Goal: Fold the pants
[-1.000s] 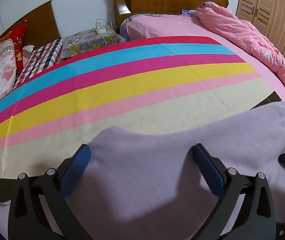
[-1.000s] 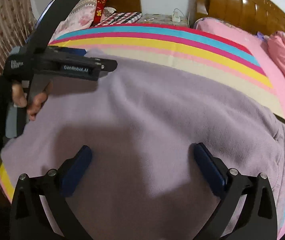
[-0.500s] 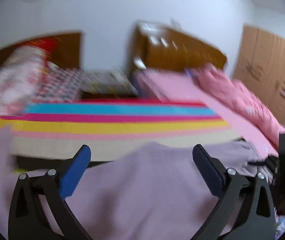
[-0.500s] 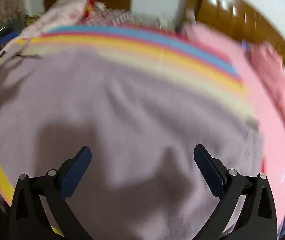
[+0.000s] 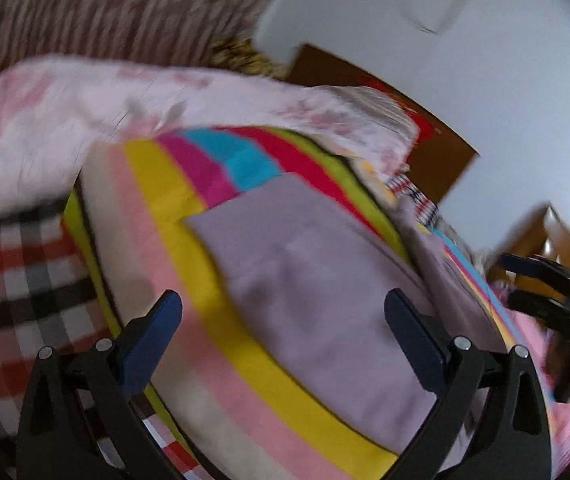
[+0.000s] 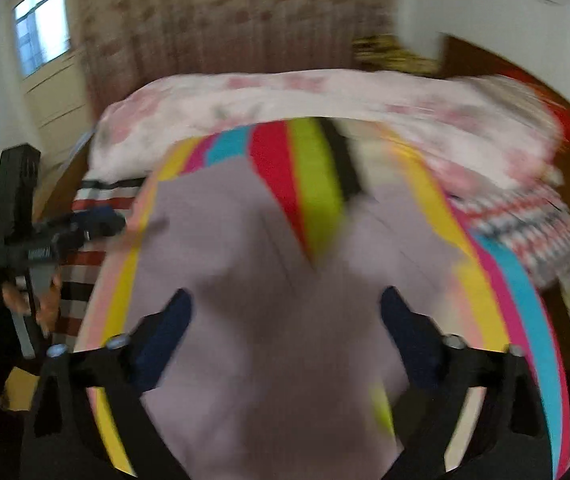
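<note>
Lilac pants lie spread on a rainbow-striped blanket, their two legs forking apart in a V in the right wrist view. One leg runs away from me in the left wrist view. My left gripper is open and empty above that leg and the blanket's stripes. My right gripper is open and empty above the pants where the legs meet. The left gripper also shows at the left edge of the right wrist view, held by a hand. Both views are motion-blurred.
A pink floral quilt lies bunched at the far end of the blanket. A red and black checked sheet shows at the left. A curtain, a window and a brown wooden headboard lie behind.
Both grippers have swung round to the left, from facing the headboards to facing the pant legs and curtain. Both stay open and empty.
</note>
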Motion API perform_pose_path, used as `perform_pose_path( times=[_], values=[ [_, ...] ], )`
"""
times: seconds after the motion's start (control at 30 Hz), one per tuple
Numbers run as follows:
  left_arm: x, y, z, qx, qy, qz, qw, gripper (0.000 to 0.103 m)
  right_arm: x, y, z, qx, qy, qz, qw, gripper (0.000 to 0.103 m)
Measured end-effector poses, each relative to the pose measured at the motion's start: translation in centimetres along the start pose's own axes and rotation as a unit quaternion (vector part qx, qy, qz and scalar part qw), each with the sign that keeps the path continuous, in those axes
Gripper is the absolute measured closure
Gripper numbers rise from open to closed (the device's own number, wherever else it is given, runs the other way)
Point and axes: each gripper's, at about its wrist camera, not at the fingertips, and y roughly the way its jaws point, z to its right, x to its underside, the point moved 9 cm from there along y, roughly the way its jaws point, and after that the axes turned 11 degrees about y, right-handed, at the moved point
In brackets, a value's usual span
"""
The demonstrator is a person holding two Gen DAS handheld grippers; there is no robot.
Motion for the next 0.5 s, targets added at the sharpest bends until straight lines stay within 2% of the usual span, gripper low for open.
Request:
perform_pose_path(
  times=[0.07, 0.13, 0.2, 0.23, 0.33, 0.4, 0.5],
  values=[
    [-0.5, 0.9, -0.7, 0.014, -0.015, 0.0, 0.9998, 0.003, -2.9, 4.6, -1.4, -0.041, -0.018, -0.028, 0.999, 0.028],
    [-1.0, 1.8, -1.3, 0.006, -0.011, 0.002, 0.9999, 0.006, -4.6, 8.1, -2.1, -0.056, -0.036, -0.053, 0.996, 0.042],
    [-1.5, 3.2, -1.1, 0.008, 0.001, -0.003, 1.0, 0.02, -5.5, 10.9, -2.6, -0.063, -0.045, -0.076, 0.994, 0.052],
    [-1.8, 4.0, -1.2, 0.004, 0.003, -0.01, 0.9999, 0.021, -6.0, 12.0, -2.7, -0.067, -0.042, -0.084, 0.993, 0.055],
    [-1.6, 5.8, -2.5, -0.02, -0.007, -0.033, 0.9992, 0.022, -6.8, 13.7, -3.0, -0.087, -0.037, -0.103, 0.99, 0.061],
    [-1.0, 6.5, -3.1, -0.034, -0.013, -0.044, 0.9983, 0.022, -6.3, 14.4, -3.1, -0.097, -0.039, -0.116, 0.988, 0.061],
    [-0.4, 6.2, -3.6, -0.039, -0.026, -0.032, 0.9984, 0.022, -6.0, 14.8, -2.8, -0.11, -0.036, -0.107, 0.987, 0.065]
  ],
)
